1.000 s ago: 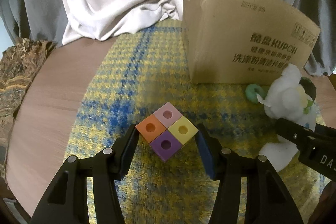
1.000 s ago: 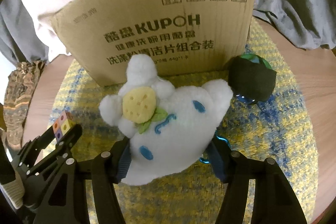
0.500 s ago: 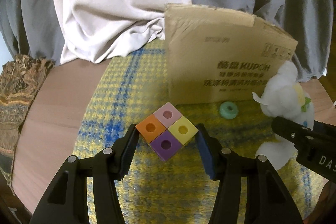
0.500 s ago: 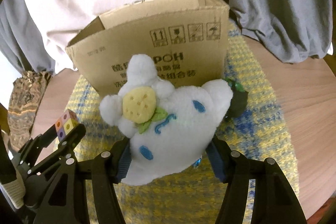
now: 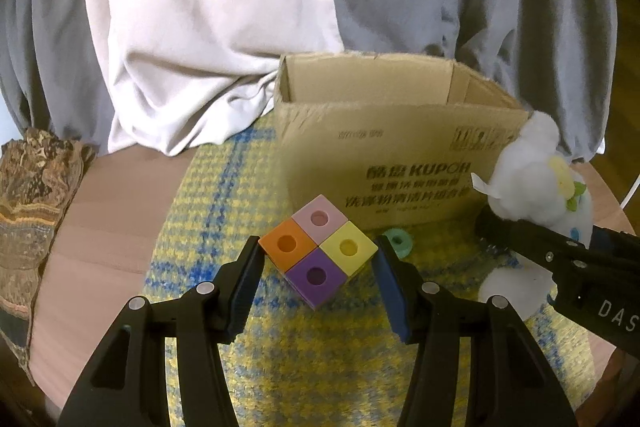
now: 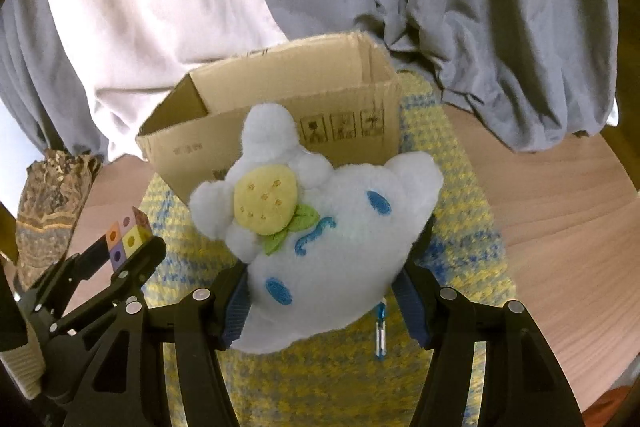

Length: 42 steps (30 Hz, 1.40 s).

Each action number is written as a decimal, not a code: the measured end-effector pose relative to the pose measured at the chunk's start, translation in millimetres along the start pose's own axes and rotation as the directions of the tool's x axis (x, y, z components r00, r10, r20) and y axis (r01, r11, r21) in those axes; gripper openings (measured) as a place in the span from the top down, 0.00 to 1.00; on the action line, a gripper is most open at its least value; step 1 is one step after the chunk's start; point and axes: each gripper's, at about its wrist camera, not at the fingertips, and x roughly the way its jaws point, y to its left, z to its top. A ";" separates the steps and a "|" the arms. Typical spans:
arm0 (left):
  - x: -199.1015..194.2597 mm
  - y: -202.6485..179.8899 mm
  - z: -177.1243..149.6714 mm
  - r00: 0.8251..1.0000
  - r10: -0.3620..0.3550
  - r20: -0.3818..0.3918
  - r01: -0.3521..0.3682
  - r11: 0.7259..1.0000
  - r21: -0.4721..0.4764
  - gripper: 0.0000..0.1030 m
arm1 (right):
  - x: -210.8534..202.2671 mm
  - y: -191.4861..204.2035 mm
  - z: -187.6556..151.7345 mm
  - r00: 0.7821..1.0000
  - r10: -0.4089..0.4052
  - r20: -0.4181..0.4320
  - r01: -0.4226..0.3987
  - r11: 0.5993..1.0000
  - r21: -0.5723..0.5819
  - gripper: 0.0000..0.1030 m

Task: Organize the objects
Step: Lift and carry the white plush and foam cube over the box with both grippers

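So both grippers are loaded at once here, which makes sense if the plan is to dump everything in the box in one go. The left gripper (image 5: 318, 261) is pinching the four-colour block cube (image 5: 318, 249) by two opposite corners, holed faces up, so it sits diamond-wise between the pads and clear of the yellow-and-blue mat (image 5: 224, 211). The right gripper (image 6: 324, 297) is squeezing the white plush toy (image 6: 320, 227) around its lower body; the fluff bulges past the jaws, and that's probably why the grip sits low, where there's enough stuffing to bite on.

The open cardboard box (image 5: 400, 147) stands on the far part of the mat, towards the table's back edge by the draped cloth, its mouth facing up. Both toys hang above the mat on the near side of the box's front wall, at about rim level, so I'd guess they just need to travel forward and over it.

A small teal ring (image 5: 398, 243) lies on the mat at the foot of the box's front wall, not yet picked up.
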 end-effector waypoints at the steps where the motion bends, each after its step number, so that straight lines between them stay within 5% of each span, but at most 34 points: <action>1: -1.7 -1.3 2.6 1.000 -0.001 0.006 0.001 1.000 0.003 0.47 | -2.8 -1.1 1.8 1.000 0.000 0.006 0.000 1.000 0.000 0.39; 26: -31.1 -9.6 83.9 0.991 -0.018 0.134 0.014 1.000 0.028 0.47 | -48.8 7.6 66.8 0.985 -0.027 0.168 0.032 0.999 -0.026 0.39; 42: -11.4 -11.6 135.5 0.991 -0.036 0.127 0.029 0.998 0.056 0.47 | -42.4 15.9 121.3 0.980 -0.064 0.186 0.074 0.996 -0.046 0.39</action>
